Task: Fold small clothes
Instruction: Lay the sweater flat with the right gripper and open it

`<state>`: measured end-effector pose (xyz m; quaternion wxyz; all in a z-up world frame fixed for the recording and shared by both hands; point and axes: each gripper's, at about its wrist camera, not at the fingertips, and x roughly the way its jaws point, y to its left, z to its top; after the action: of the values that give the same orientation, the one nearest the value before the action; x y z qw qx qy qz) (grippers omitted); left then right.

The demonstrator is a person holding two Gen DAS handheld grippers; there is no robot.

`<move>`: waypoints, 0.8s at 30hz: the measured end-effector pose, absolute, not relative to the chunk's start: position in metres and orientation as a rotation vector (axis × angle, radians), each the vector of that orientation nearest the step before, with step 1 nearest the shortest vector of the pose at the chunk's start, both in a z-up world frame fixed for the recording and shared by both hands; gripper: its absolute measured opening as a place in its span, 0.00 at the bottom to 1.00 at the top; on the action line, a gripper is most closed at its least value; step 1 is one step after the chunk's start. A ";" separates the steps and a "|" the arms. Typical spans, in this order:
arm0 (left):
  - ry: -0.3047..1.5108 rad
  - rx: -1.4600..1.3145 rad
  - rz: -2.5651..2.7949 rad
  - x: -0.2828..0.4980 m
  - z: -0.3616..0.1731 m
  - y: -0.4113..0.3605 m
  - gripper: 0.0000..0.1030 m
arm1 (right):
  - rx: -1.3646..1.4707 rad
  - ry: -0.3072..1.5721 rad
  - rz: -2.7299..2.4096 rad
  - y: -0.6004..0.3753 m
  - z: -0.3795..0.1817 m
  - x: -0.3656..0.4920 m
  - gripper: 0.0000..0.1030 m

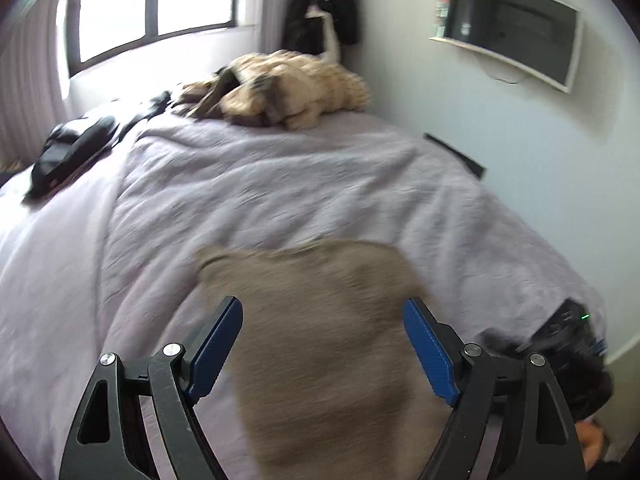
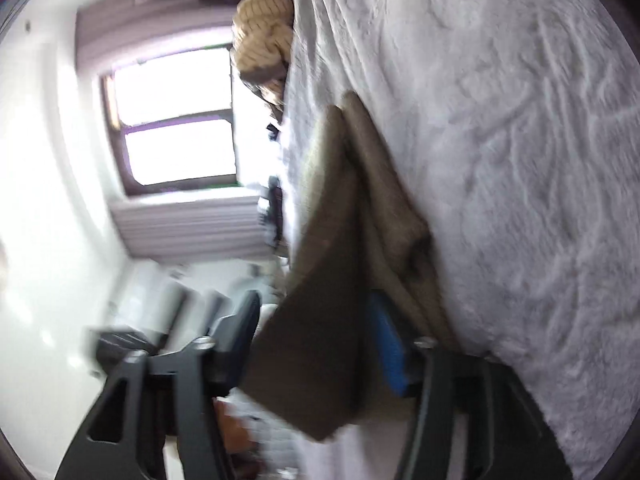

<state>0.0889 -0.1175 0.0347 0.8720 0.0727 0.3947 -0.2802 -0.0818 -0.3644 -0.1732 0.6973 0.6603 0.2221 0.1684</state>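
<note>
Between the left gripper's widely spread blue pads lies the taupe garment, flat on the lilac bedspread; nothing is gripped. Ahead of the right gripper, tilted sideways, a lifted layer hangs between its pads; whether they pinch it I cannot tell through blur. Risk: the raised flap may slip or bunch, dragging the layer beneath askew.

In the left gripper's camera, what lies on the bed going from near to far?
Left gripper → grey-brown cloth → bare lilac bedspread → beige pile of clothes → window.
</note>
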 end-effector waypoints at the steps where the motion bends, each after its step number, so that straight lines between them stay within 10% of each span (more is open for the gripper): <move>1: 0.859 0.139 -0.543 0.097 0.026 -0.104 0.81 | 1.475 0.504 0.373 -0.364 -0.170 -0.075 0.65; 9: 0.968 0.081 -0.383 0.120 -0.027 -0.054 0.81 | 1.120 0.765 0.301 -0.365 -0.123 0.000 0.66; 12: 0.997 0.063 -0.366 0.124 -0.038 -0.051 0.81 | 0.846 0.859 0.199 -0.350 -0.104 0.022 0.14; 24: 1.001 0.134 -0.426 0.112 -0.051 -0.081 0.81 | 0.833 0.847 0.088 -0.385 -0.113 0.017 0.24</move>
<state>0.1120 -0.0809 -0.0505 0.8536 0.0637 0.4759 -0.2023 0.0169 -0.3850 -0.1130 0.8278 0.3922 0.3990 0.0414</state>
